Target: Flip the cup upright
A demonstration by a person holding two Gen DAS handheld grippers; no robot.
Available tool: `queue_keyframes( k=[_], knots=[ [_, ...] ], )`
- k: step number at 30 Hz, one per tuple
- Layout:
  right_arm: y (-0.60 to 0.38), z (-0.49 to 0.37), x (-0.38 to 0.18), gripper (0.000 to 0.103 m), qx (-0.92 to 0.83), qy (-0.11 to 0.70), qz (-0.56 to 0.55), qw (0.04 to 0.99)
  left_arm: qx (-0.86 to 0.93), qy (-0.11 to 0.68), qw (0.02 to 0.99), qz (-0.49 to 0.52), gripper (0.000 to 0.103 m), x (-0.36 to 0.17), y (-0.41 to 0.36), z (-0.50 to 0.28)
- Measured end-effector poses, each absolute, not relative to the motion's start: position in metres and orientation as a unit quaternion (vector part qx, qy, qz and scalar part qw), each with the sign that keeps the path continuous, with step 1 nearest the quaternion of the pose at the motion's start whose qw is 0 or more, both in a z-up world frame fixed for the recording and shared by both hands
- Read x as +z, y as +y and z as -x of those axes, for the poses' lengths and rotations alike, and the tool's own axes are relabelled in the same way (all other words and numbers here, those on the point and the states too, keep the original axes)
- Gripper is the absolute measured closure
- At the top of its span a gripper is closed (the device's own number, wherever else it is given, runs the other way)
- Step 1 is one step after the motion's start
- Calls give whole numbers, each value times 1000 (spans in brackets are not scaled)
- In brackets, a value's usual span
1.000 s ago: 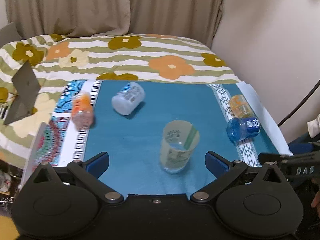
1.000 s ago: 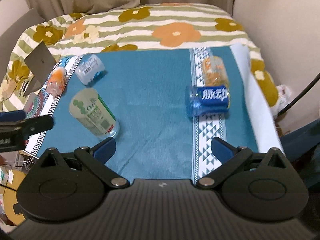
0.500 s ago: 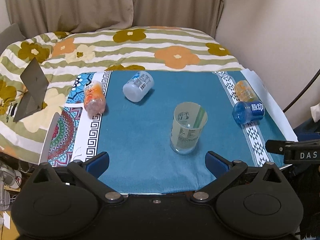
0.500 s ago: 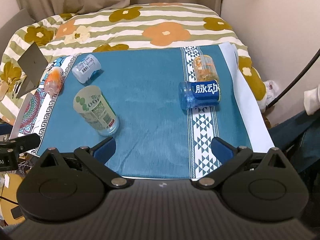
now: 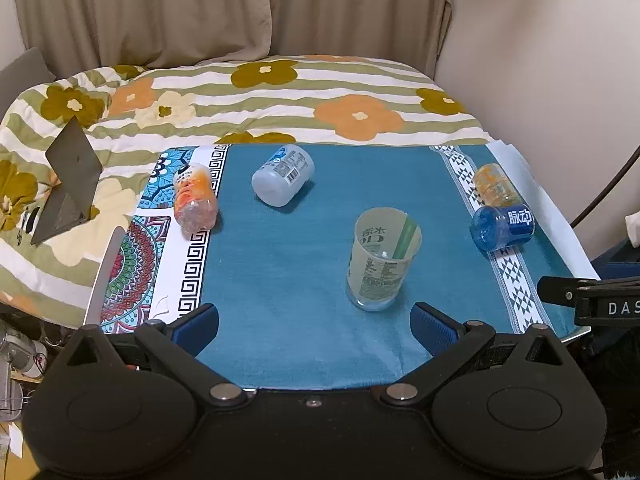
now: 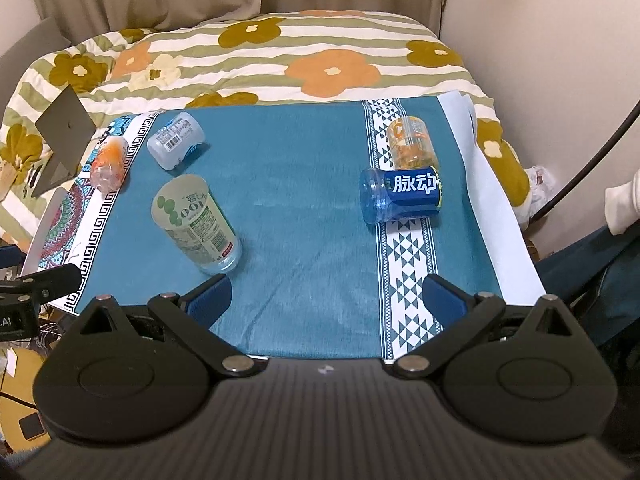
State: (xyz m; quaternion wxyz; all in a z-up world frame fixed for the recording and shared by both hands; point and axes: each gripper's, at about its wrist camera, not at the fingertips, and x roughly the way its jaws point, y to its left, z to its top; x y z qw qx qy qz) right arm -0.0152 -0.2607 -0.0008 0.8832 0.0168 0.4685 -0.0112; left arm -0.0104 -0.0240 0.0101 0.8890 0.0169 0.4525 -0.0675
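Observation:
A clear cup with a green label [image 5: 380,258] stands upright on the teal cloth [image 5: 320,240]; it also shows in the right wrist view [image 6: 196,222]. Four other cups lie on their sides: a blue one [image 6: 400,194] [image 5: 502,226], an orange-printed one [image 6: 412,142] [image 5: 494,184], a white-blue one [image 5: 282,174] [image 6: 176,144], and an orange-pink one [image 5: 194,198] [image 6: 108,164]. My left gripper [image 5: 314,326] is open and empty, held back near the table's front edge. My right gripper [image 6: 326,298] is open and empty, also near the front edge.
The table stands against a bed with a flowered striped quilt [image 5: 280,100]. A grey folded stand [image 5: 66,184] sits on the quilt at left. A patterned mat [image 5: 132,264] borders the cloth's left side. A wall [image 5: 540,60] and a black cable [image 6: 592,152] are on the right.
Both grippers have pulled back and up from the table, so the cups look farther away. The green-label cup stands where it was. Both jaws stay open.

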Motion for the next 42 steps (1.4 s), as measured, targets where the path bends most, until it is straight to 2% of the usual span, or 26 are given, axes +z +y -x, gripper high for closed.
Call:
queue_keyframes(
  k=[42],
  knots=[
    [-264,16,0,0,-15,465,-19,885,-55,436,898,-31,0,11,-24,14]
  ],
)
